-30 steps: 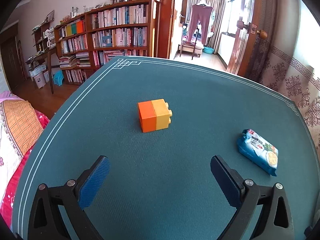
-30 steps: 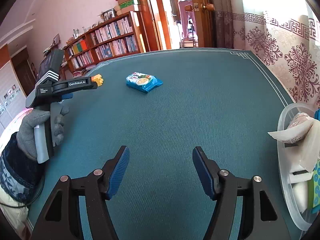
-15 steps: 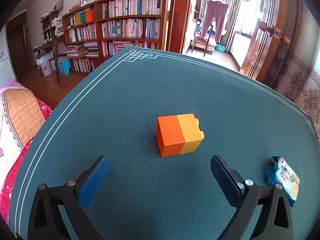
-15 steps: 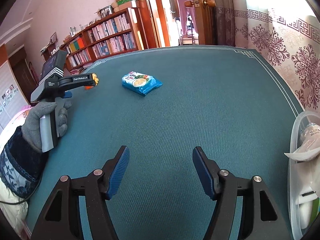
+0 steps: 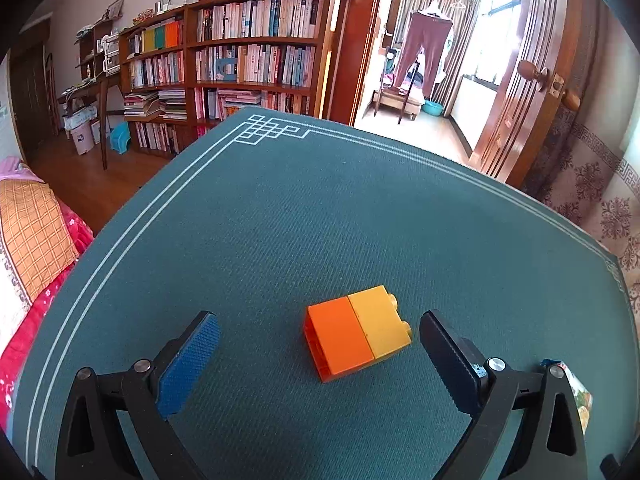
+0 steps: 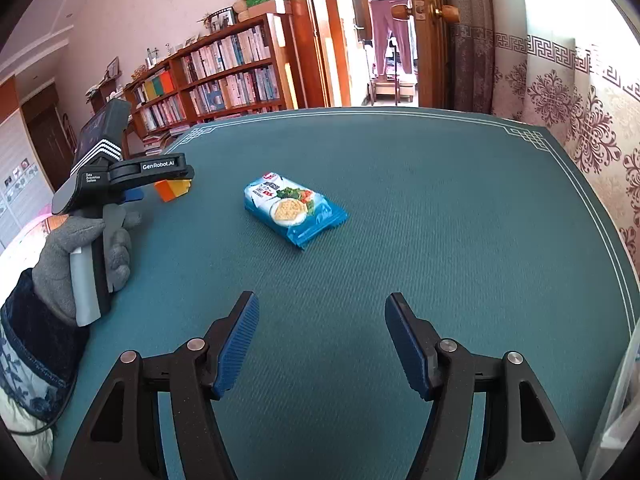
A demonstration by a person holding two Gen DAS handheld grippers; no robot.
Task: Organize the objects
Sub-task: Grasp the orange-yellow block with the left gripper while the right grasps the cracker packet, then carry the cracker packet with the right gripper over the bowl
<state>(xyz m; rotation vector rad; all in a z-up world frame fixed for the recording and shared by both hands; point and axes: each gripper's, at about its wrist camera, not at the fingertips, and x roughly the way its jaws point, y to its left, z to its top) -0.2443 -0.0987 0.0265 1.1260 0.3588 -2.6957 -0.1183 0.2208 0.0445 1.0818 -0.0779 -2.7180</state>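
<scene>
An orange and yellow toy block lies on the teal table mat. My left gripper is open, and the block lies between its fingertips, nearer the right finger, not touched. In the right wrist view the block shows partly behind the left gripper. A blue cracker packet lies mid-table. My right gripper is open and empty, short of the packet.
A corner of the cracker packet shows behind the left gripper's right finger. The rim of a clear plastic tub is at the table's right edge. A bookshelf and a doorway stand beyond the table.
My left gripper has moved forward until the block lies between its fingers. My right gripper has swung left, so the packet is nearer centre and the tub has slid mostly out of view.
</scene>
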